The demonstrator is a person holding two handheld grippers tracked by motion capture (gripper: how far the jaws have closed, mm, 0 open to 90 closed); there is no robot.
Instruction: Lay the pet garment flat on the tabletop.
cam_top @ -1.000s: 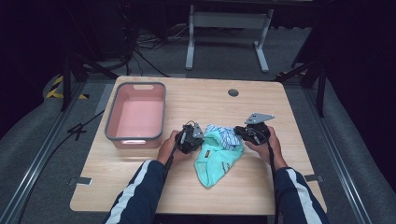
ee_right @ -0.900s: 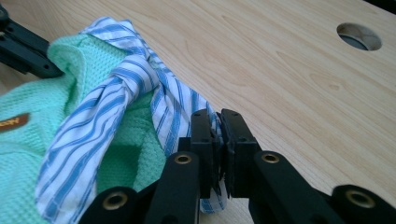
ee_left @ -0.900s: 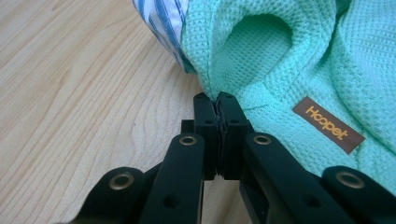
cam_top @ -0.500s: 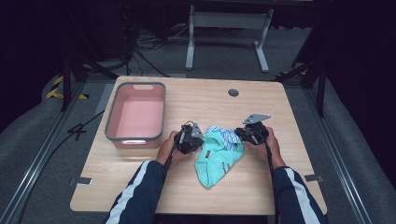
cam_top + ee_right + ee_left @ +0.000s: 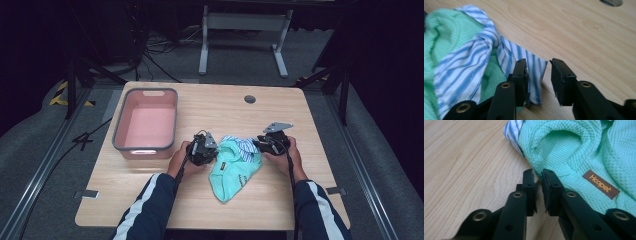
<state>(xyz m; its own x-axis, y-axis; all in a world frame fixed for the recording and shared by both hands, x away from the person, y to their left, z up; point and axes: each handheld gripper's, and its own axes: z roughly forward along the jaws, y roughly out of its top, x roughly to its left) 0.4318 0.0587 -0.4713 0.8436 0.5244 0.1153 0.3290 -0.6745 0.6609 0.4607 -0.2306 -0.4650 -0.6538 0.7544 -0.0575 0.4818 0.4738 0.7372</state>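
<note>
Right between the two sets of fingers lies a crumpled mint-green waffle-knit garment (image 5: 234,167) with a brown sewn-on label (image 5: 601,184) and a blue-and-white striped fabric part (image 5: 474,62) bunched at its far edge. It rests on the pale wooden worktop (image 5: 210,107).

At the garment's left edge, the left gripper (image 5: 538,176) points its black fingers (image 5: 528,185) at the hem. They stand nearly together with a narrow gap between them, and one fingertip touches the green knit; no cloth is pinched between them that I can see.

At the right edge, the right gripper (image 5: 537,65) has its fingers (image 5: 560,75) apart, astride a corner of the striped fabric, which sits in the gap beside the left one.

Beyond the left gripper's fingers, near but apart from the garment, stands a pink rectangular plastic tub with a grey rim (image 5: 118,135). Past the right fingers, farther off, a small round dark grommet hole (image 5: 250,99) is set in the worktop.
</note>
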